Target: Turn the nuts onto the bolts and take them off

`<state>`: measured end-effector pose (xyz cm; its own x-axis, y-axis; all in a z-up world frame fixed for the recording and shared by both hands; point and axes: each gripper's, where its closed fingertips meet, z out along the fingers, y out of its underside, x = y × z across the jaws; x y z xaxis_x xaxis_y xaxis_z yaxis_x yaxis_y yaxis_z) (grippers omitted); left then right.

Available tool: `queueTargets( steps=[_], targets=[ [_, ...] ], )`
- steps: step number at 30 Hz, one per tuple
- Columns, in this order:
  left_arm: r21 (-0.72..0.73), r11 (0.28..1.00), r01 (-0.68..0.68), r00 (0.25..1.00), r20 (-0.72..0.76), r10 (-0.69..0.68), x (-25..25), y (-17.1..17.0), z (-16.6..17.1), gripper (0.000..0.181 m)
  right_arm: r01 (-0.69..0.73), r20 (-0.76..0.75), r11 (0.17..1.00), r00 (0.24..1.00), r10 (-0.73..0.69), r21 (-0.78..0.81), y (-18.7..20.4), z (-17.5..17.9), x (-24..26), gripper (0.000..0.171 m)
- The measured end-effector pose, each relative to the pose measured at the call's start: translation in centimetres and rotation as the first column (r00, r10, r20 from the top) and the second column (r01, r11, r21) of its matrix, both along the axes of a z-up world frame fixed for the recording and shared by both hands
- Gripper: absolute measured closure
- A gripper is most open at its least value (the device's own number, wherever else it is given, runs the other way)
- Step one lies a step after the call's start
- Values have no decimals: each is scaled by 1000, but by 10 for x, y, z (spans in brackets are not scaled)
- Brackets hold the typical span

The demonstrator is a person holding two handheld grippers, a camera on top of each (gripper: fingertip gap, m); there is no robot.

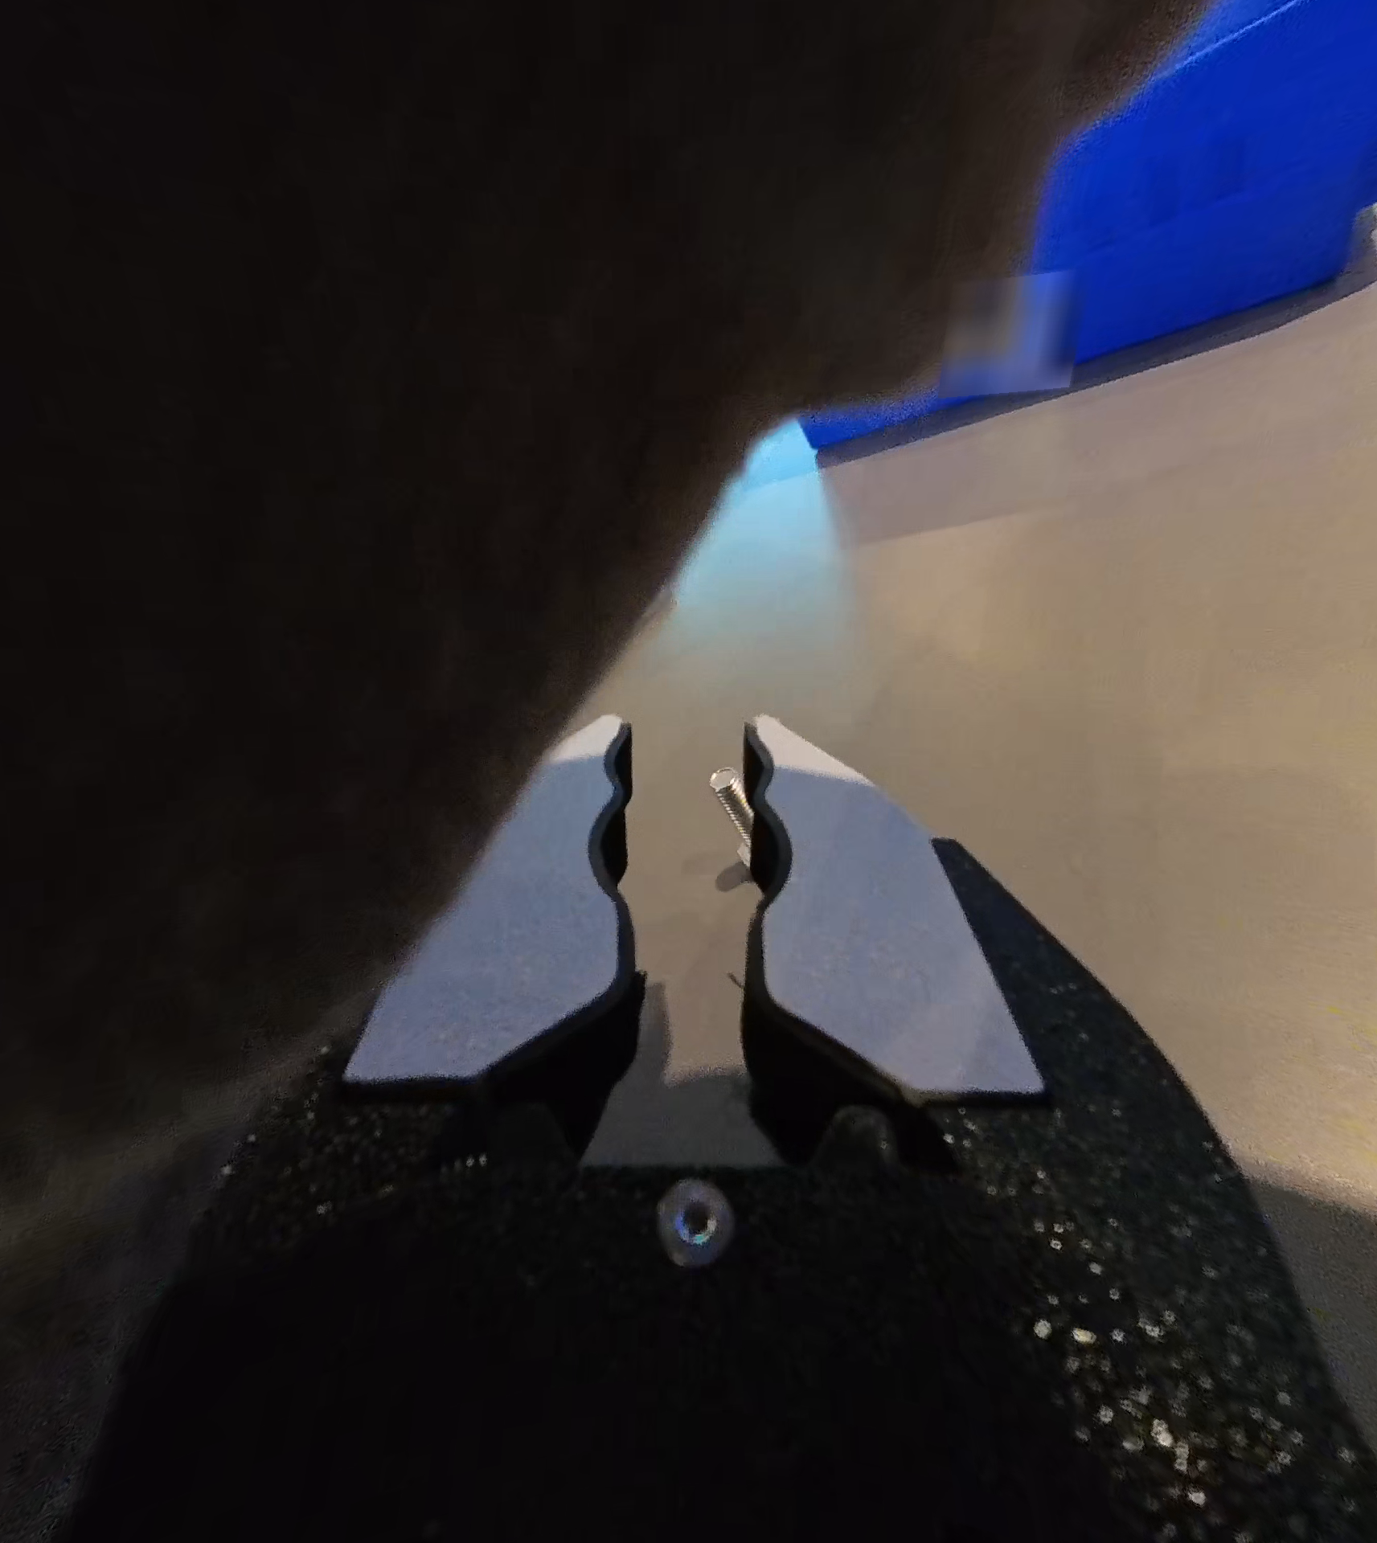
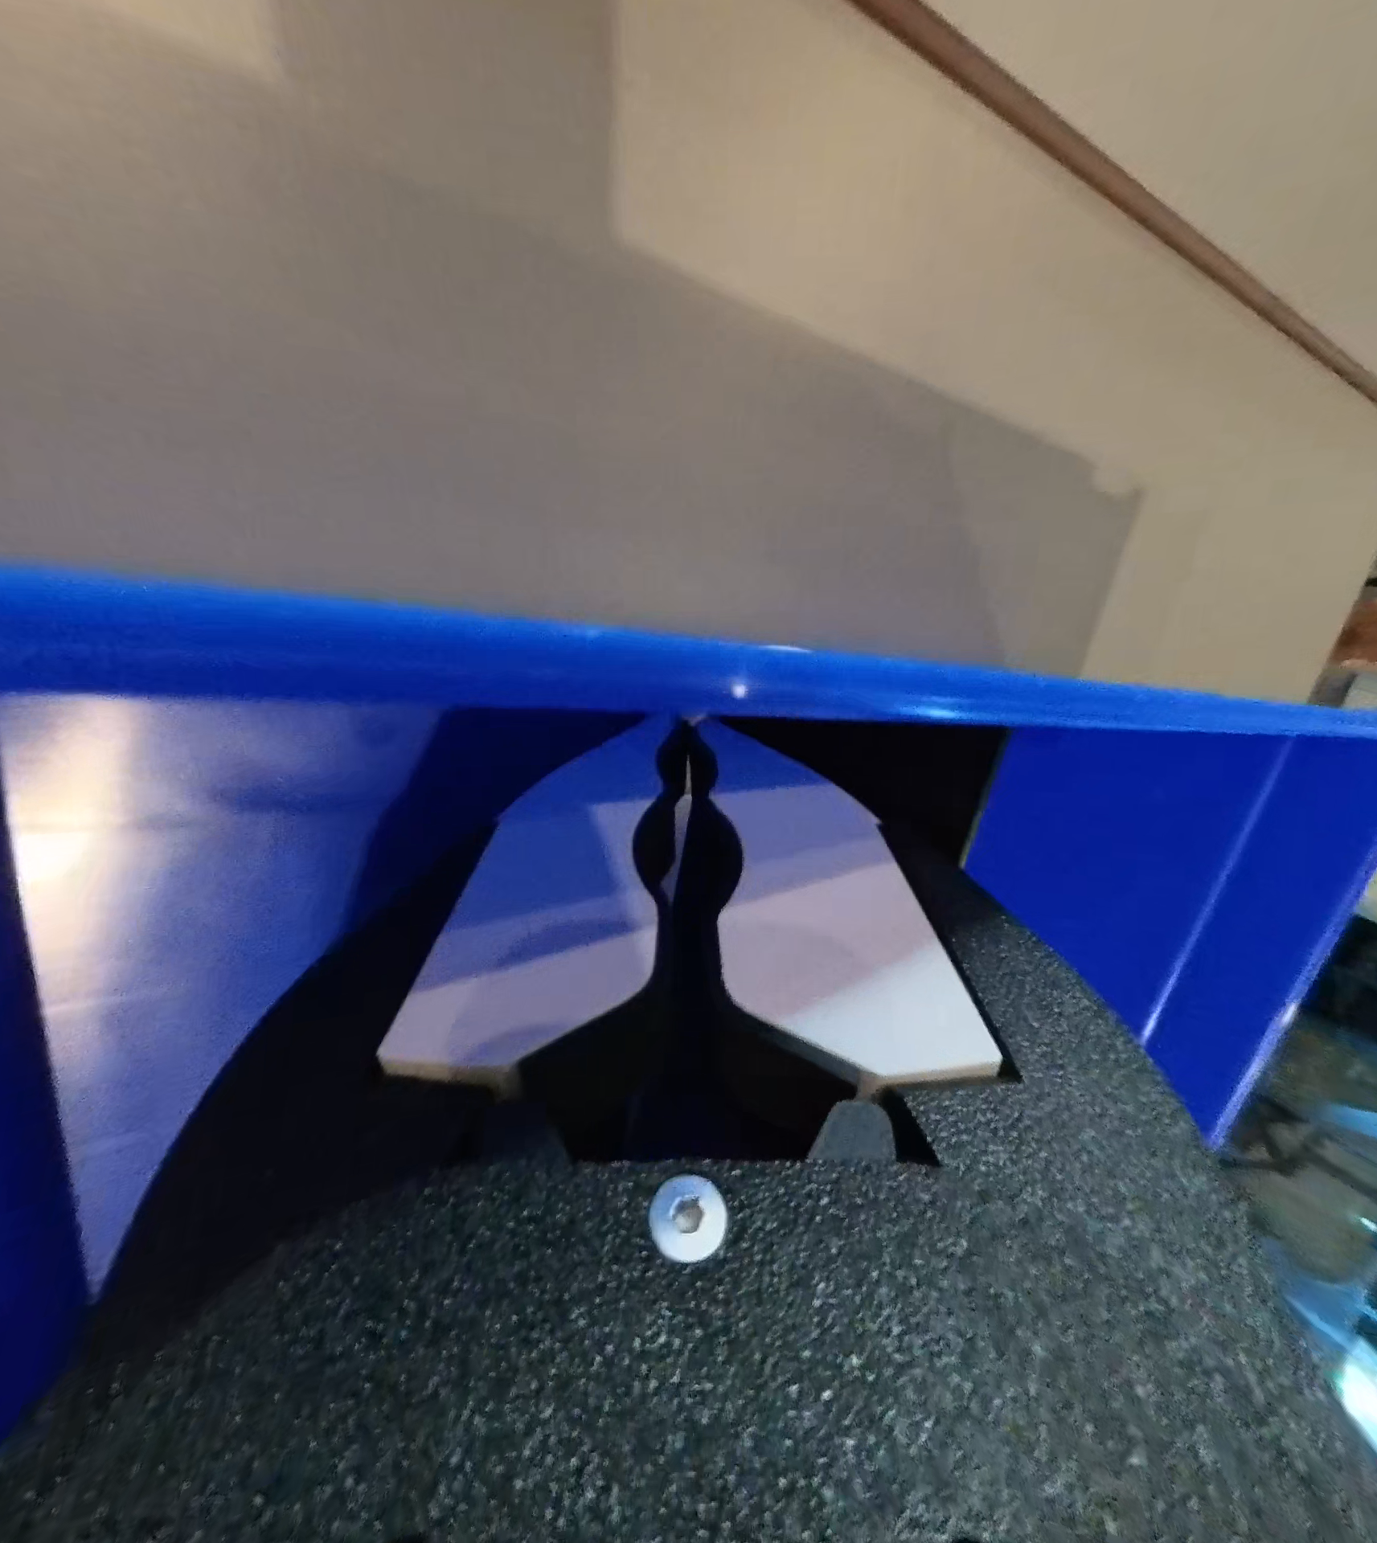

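My left gripper (image 1: 686,751) hangs with its two fingers apart over the table (image 1: 1086,751), and one bolt (image 1: 731,814) lies on the table between them, close by the right finger. My right gripper (image 2: 689,731) has its fingers pressed together inside the one blue bin (image 2: 1127,877), tips at its far wall; I see no nut.

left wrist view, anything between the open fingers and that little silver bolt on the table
Nothing visible does. The small silver threaded bolt lies on the beige table in the gap of the left gripper, close beside one grey finger; whether they touch is unclear.
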<state>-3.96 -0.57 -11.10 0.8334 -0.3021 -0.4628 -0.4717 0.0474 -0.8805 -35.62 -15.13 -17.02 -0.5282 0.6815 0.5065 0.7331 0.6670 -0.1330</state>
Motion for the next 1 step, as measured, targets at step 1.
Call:
queueTargets(
  steps=[1],
  targets=[
    [6,1000,1,1000,-2,-1,0,0,1,158,18,-4,1000,1000,-18,-8,0,0,0,171]
  ],
)
